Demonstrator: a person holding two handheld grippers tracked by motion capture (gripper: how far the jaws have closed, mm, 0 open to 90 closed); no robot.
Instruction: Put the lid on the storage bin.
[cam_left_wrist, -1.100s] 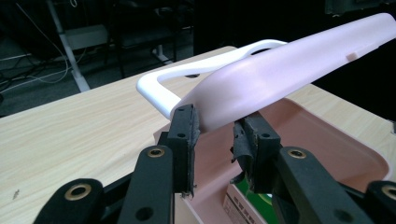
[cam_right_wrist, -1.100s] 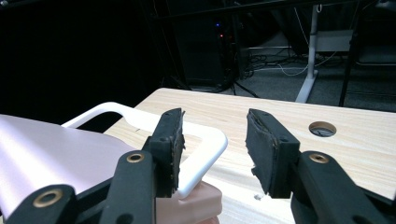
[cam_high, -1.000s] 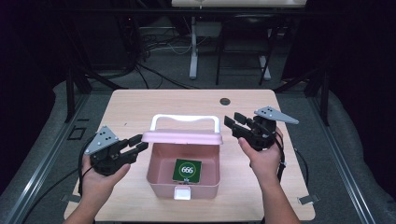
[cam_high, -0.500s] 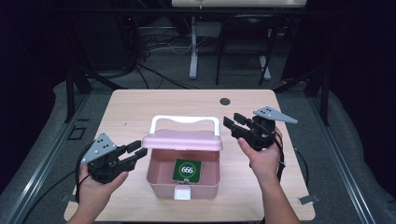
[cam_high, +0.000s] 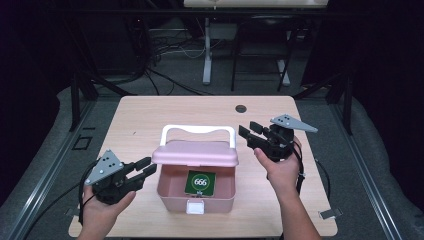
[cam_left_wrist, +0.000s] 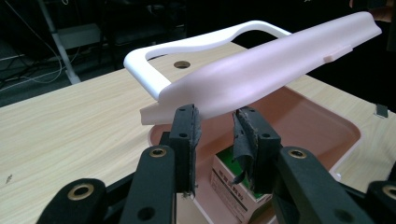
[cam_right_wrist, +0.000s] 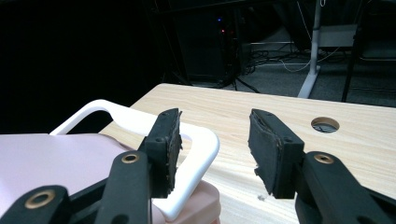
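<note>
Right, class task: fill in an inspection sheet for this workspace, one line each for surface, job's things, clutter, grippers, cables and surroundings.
Surface: light wooden table with a round hole near its far edge.
Job's things: pink box with its lid partly raised; white handle at the lid's far side; green carton marked 666 inside.
Clutter: nothing seen.
Grippers: left gripper at the lid's left end, jaws have just been closing, a gap between them, with the lid's edge just beyond the tips, not clamped; right gripper open beside the handle's right corner, holding nothing.
Cables: one trails from each gripper; more lie on the floor behind.
Surroundings: dark room, white stand leg, black frame posts.
</note>
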